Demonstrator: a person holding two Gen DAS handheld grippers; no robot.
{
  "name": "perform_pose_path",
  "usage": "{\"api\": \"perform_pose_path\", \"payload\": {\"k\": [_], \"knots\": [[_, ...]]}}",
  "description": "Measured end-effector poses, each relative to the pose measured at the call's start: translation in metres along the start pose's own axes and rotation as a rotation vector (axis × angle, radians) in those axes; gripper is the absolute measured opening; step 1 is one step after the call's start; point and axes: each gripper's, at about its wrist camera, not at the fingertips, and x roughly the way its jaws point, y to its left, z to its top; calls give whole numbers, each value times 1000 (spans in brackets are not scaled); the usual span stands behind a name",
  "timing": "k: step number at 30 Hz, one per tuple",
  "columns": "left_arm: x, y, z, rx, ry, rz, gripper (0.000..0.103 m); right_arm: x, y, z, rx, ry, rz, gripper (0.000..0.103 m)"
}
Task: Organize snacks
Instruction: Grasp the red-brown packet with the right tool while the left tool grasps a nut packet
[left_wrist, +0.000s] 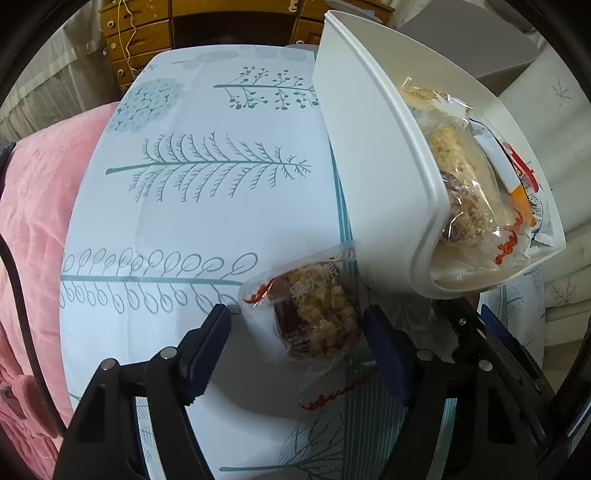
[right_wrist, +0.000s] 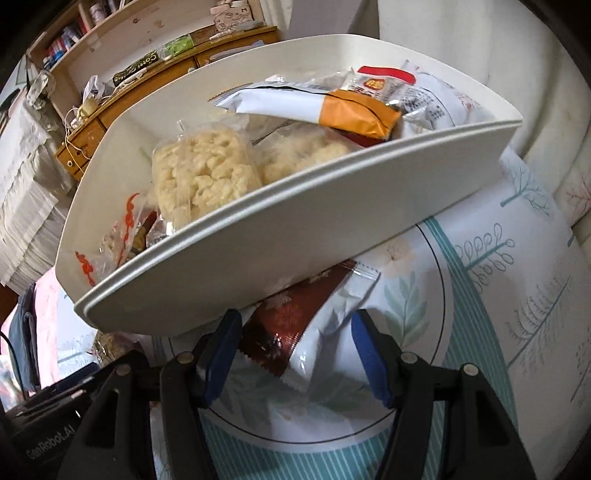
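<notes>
Left wrist view: my left gripper (left_wrist: 297, 347) straddles a clear-wrapped rice cake (left_wrist: 317, 325) on the worktop (left_wrist: 192, 221), jaws open. My right gripper (right_wrist: 295, 350) gapes over a red-white packet (right_wrist: 303, 332). Next, I'd pinch both and lift them into the white bin (right_wrist: 258, 243).

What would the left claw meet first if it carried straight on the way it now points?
Most likely the clear-wrapped crispy snack lying on the tablecloth between the left claw fingers; depth is unclear, but nothing else shows in front of it.
</notes>
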Motion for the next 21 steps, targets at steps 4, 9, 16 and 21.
{"api": "perform_pose_path", "payload": {"k": [4, 9, 16, 21], "knots": [[2, -9, 1, 24, -7, 26, 61, -2, -1, 0, -3, 0, 8, 48], [0, -12, -1, 11, -11, 23, 43, -5, -12, -1, 7, 30, 40, 40], [-3, 3, -9, -11, 22, 26, 42, -17, -26, -6, -3, 83, 80, 19], [-16, 12, -17, -13, 27, 40, 42, -26, -33, -16, 16, 125, 118, 6]]}}
